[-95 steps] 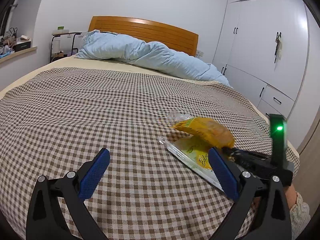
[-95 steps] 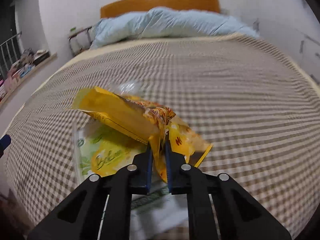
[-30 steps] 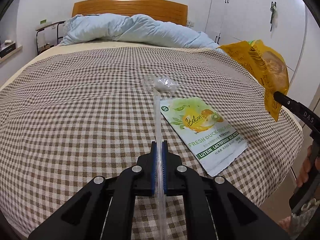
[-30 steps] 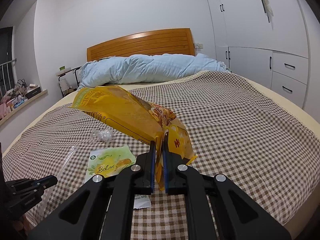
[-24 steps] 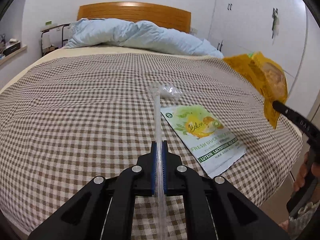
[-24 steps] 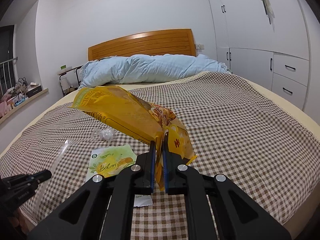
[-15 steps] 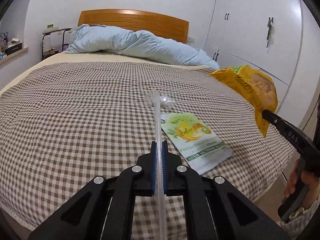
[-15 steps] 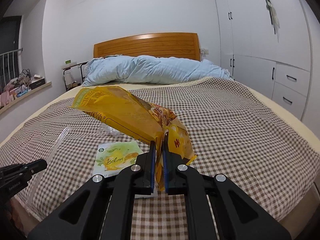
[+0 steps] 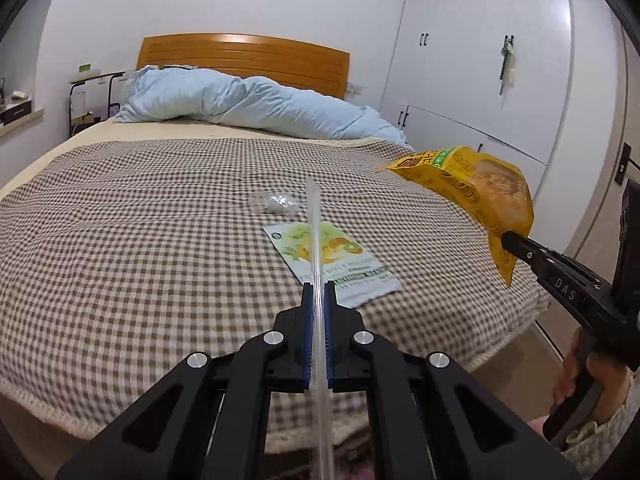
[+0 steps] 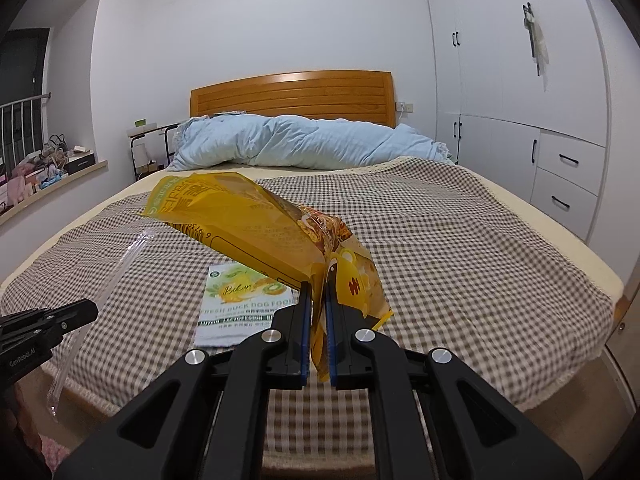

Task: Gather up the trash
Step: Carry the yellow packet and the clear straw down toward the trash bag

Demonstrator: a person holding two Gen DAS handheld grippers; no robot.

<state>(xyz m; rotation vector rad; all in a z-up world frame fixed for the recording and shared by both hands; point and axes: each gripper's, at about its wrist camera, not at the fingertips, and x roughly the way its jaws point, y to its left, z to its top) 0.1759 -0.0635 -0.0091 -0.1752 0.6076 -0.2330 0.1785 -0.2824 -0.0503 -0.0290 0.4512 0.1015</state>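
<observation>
My left gripper (image 9: 318,292) is shut on a thin clear plastic sleeve (image 9: 314,240), seen edge-on and sticking out forward above the bed; the sleeve (image 10: 104,284) also shows at the left of the right wrist view. My right gripper (image 10: 318,292) is shut on a corner of a yellow snack bag (image 10: 256,220), held in the air over the bed's foot end; that bag (image 9: 472,188) hangs at the right of the left wrist view. A white-and-green pouch (image 9: 336,264) lies flat on the checked bedspread (image 9: 140,232). Beyond it sits a small crumpled clear wrapper (image 9: 276,201).
A light-blue duvet (image 9: 248,108) is bunched against the wooden headboard (image 9: 244,56). White wardrobes (image 9: 500,60) line the right wall. A small side table (image 10: 150,140) and a cluttered windowsill (image 10: 44,160) stand on the left. A person's hand (image 9: 588,376) holds the right gripper's handle.
Both grippers have pulled back from the bed and risen a little, each keeping its trash. The pouch and crumpled wrapper now look farther away and stay where they lay.
</observation>
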